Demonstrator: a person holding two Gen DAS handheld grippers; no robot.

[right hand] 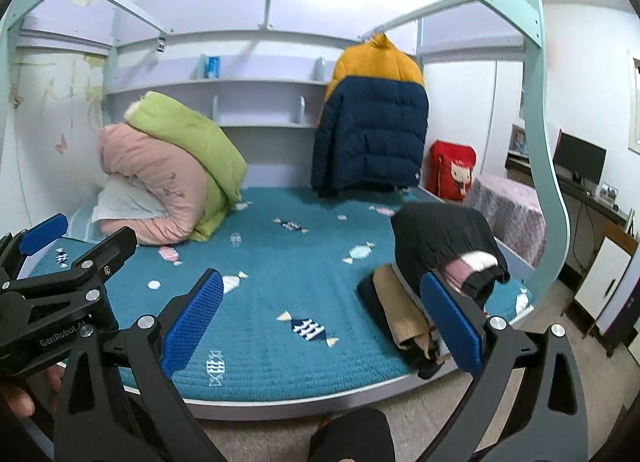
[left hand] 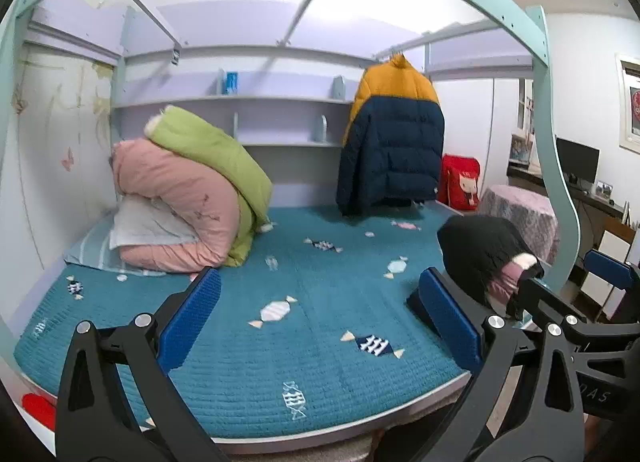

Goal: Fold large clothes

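Both grippers hang over the near edge of the bed (left hand: 248,374), holding nothing. The left gripper (left hand: 320,326) has its fingers spread wide apart, and so does the right gripper (right hand: 320,326). The clothes (right hand: 440,250), a dark bundle heaped on tan and black pieces, lie on the blanket at about two o'clock. A jacket (right hand: 372,118) hangs at twelve.

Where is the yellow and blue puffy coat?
The puffer jacket hangs from the bunk rail at the bed's far right, beside the red backpack.
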